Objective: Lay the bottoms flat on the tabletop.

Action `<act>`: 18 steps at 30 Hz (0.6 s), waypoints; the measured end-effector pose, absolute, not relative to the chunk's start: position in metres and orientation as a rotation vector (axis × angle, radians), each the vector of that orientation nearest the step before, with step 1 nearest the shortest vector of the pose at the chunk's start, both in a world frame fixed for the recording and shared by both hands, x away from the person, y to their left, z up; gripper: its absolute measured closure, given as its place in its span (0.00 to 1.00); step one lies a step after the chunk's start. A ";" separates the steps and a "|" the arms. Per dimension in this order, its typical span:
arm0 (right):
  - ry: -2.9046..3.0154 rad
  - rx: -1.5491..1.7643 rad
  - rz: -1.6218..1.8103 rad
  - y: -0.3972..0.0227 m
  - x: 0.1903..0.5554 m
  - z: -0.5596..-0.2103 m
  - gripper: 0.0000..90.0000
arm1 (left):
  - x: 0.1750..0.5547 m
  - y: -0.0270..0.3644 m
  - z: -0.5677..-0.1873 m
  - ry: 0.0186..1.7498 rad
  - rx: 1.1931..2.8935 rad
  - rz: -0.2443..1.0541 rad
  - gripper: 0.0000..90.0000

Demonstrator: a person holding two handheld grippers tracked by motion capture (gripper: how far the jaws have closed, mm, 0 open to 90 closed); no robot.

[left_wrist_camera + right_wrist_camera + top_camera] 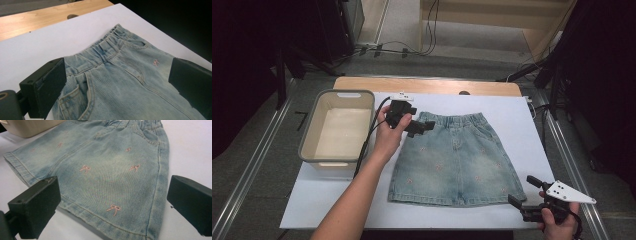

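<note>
From the high view, the light-blue denim skirt with small pink embroidered bows [457,160] lies flat on the white sheet covering the table [512,115], waistband away from me, hem toward me. It is spread smooth, I judge, so that I can take it by opposite corners and fold it. My left gripper [414,121] sits over the skirt's far-left corner at the waistband, my left hand [388,134] wrapped around its body and my forearm running diagonally up from the near edge. My right gripper [524,197] waits just off the skirt's near-right hem corner, held low in my right hand [557,222], jaws pointing toward the skirt. A beige rectangular plastic tub [337,127] stands just to the skirt's left, probably where the skirt goes once folded.

In the left gripper view, my two black jaws stand wide apart with nothing between them but air; the skirt's elastic waistband [105,47] and a front pocket lie beneath them, and the bare wooden table edge [45,17] shows beyond the waistband.

In the right gripper view, my jaws are likewise spread wide and hold nothing. The skirt's hem [95,216] and its side seam lie between and below them, and the tub's corner [27,127] sits beyond the skirt's far side.
</note>
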State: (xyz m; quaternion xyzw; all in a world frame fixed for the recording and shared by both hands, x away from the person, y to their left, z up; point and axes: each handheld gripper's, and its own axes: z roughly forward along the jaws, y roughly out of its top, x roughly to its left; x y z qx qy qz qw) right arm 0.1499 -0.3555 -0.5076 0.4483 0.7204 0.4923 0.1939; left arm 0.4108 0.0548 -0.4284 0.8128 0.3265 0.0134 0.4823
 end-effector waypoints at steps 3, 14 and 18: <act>2.028 1.254 1.380 -0.354 0.150 -0.508 0.00 | 0.418 0.055 -0.435 0.809 1.984 0.017 0.01; 2.038 1.252 1.386 -0.351 0.152 -0.510 0.00 | 0.446 0.051 -0.454 0.927 2.027 0.062 0.15; 2.048 1.241 1.386 -0.350 0.152 -0.511 0.00 | 0.453 0.051 -0.460 0.969 2.022 0.057 0.21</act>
